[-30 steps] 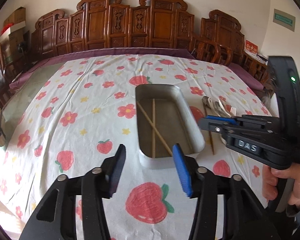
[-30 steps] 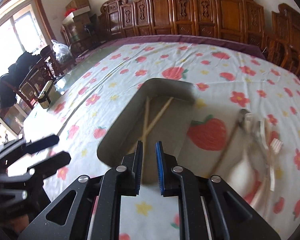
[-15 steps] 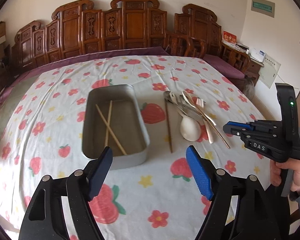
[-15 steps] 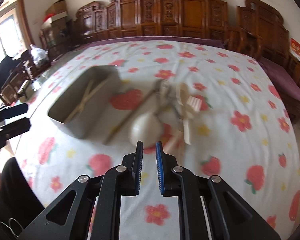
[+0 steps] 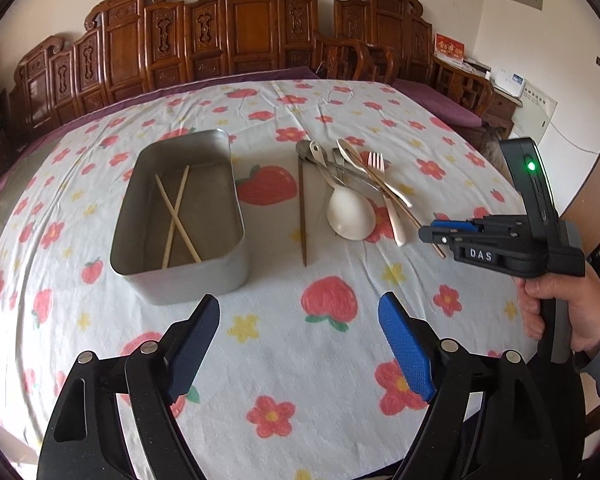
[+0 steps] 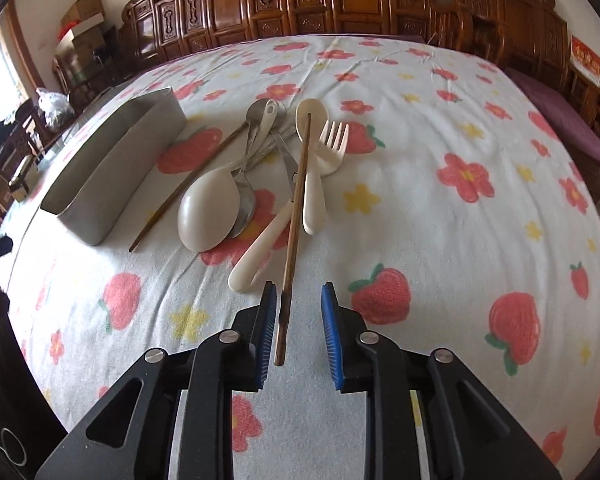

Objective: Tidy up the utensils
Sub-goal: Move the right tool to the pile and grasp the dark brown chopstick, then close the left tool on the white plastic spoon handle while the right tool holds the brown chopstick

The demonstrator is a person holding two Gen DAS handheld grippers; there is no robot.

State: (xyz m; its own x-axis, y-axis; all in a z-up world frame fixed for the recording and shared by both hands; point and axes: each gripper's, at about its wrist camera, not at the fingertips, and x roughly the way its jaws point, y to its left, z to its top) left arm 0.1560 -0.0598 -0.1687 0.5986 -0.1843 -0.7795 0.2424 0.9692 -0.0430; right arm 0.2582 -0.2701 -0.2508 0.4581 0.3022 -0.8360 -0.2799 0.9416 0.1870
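Note:
A metal tray (image 5: 138, 204) on the flowered cloth holds two pale chopsticks (image 5: 178, 214). To its right lies a heap of utensils: a dark chopstick (image 5: 302, 216), a large white spoon (image 5: 350, 212), metal spoons and a cream fork (image 5: 378, 168). In the right wrist view another brown chopstick (image 6: 296, 216) lies over the heap, its near end between my open right gripper's (image 6: 299, 332) fingers, close to the left pad. The tray (image 6: 112, 168) is at left there. My left gripper (image 5: 300, 344) is open and empty, near the table's front edge.
Carved wooden chairs (image 5: 236, 28) line the far side of the table. The right gripper (image 5: 432, 234), held in a hand, shows in the left wrist view over the heap's right end. Boxes and a bag stand at the far left (image 6: 54, 104).
The right gripper moved from over the tray to the utensil heap and opened around the brown chopstick's end. The left gripper drew back, swung right and opened wider.

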